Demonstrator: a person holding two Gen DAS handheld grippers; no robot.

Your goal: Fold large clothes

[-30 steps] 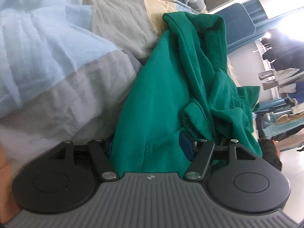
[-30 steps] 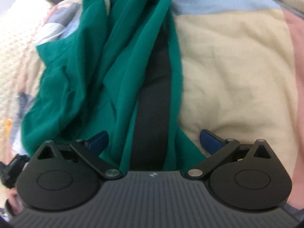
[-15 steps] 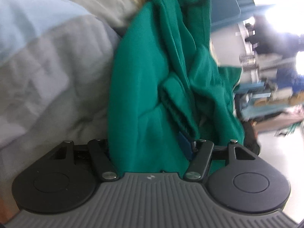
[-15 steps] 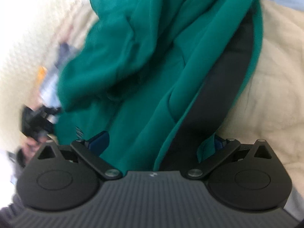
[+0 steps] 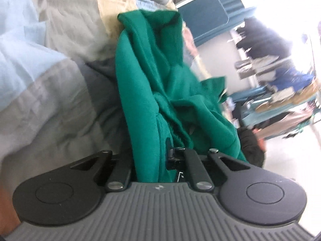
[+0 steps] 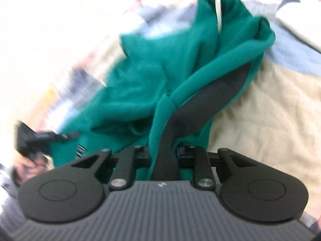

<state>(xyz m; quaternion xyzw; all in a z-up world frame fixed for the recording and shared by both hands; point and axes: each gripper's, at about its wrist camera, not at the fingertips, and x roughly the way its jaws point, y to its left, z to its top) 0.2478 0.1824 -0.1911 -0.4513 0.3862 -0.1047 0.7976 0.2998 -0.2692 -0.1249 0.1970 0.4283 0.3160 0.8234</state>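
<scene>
A green hoodie (image 5: pixel 160 84) with a dark inner lining hangs bunched between both grippers, partly lifted off the bed. My left gripper (image 5: pixel 149 156) is shut on a fold of its green fabric near the hem. In the right wrist view the same hoodie (image 6: pixel 160 76) shows its black lining (image 6: pixel 200 104) and a white drawstring (image 6: pixel 218 14). My right gripper (image 6: pixel 163 156) is shut on an edge where green fabric and black lining meet. The other gripper (image 6: pixel 36 140) shows blurred at the left of that view.
A patchwork quilt in light blue, grey and cream (image 5: pixel 50 70) covers the bed under the hoodie; it also shows in the right wrist view (image 6: pixel 270 110). A blue headboard or chair (image 5: pixel 208 16) and cluttered shelves (image 5: pixel 280 84) stand beyond the bed edge.
Both grippers have closed on the hoodie; a second ago their jaws stood wide around the fabric. The hoodie has been drawn up and both views have swung, with motion blur.
</scene>
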